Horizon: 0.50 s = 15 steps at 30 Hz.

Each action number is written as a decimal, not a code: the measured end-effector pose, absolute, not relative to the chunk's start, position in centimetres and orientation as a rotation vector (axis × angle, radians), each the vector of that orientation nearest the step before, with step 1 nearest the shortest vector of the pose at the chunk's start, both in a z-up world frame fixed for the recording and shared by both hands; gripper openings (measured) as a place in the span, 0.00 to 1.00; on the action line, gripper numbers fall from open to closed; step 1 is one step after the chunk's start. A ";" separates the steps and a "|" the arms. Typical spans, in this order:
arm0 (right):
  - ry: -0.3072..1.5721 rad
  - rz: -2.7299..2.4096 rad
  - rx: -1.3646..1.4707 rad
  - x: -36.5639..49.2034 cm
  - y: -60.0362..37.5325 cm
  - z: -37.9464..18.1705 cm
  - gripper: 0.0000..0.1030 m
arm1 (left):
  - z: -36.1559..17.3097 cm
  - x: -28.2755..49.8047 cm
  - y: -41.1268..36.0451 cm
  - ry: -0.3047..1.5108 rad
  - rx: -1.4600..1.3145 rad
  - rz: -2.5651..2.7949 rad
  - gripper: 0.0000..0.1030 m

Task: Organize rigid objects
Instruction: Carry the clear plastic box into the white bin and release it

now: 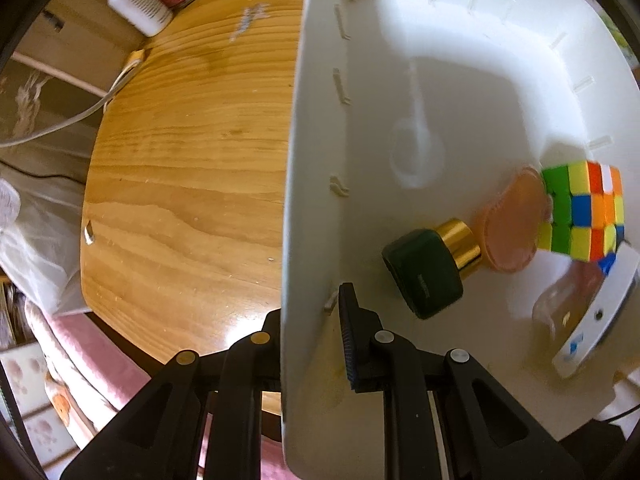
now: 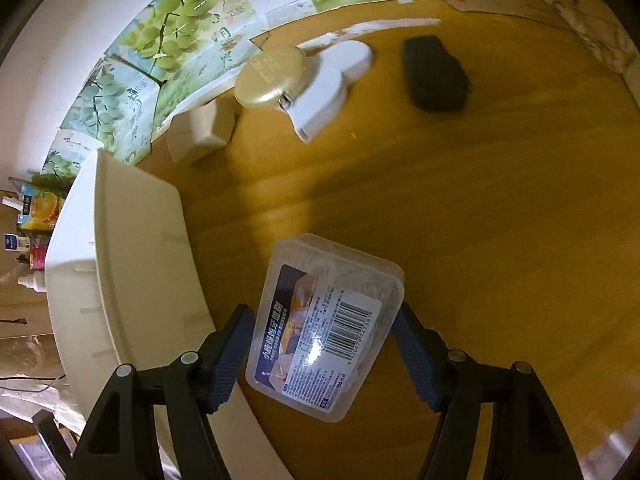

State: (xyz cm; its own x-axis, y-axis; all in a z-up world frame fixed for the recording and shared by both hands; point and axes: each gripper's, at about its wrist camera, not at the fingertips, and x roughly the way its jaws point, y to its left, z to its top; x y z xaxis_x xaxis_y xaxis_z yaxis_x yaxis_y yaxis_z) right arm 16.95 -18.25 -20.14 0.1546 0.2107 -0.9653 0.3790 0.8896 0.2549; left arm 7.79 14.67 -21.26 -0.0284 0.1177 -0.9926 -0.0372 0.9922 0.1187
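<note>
My left gripper [image 1: 310,332] is shut on the near wall of a white plastic bin [image 1: 296,160], one finger inside and one outside. Inside the bin lie a dark green bottle with a gold collar [image 1: 432,272], an orange round lid [image 1: 512,224], a colourful puzzle cube [image 1: 580,212], a clear item and a white flat device [image 1: 596,316]. My right gripper [image 2: 324,356] is shut on a clear plastic box with a barcode label [image 2: 324,328], held just above the wooden table [image 2: 480,208]. The bin's rim [image 2: 120,248] shows at the left of the right wrist view.
On the table beyond the box lie a gold round compact [image 2: 272,76], a white clip-like piece [image 2: 332,84], a black block [image 2: 436,74] and a small white box [image 2: 204,128]. A grape-print carton [image 2: 160,60] stands behind. A white bottle [image 1: 136,0] sits at the table's far left corner.
</note>
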 end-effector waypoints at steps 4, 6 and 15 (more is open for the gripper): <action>1.414 -0.155 0.521 15.2 -18.0 -19.4 0.68 | -21.1 7.3 14.5 1.600 0.085 0.071 0.17; 1.402 -0.165 0.534 14.3 -17.7 -18.8 0.67 | -21.1 7.2 14.6 1.603 0.103 0.042 0.16; 1.303 -0.235 0.498 10.4 -16.3 -15.1 0.67 | -20.8 6.5 13.8 1.599 0.167 -0.088 0.16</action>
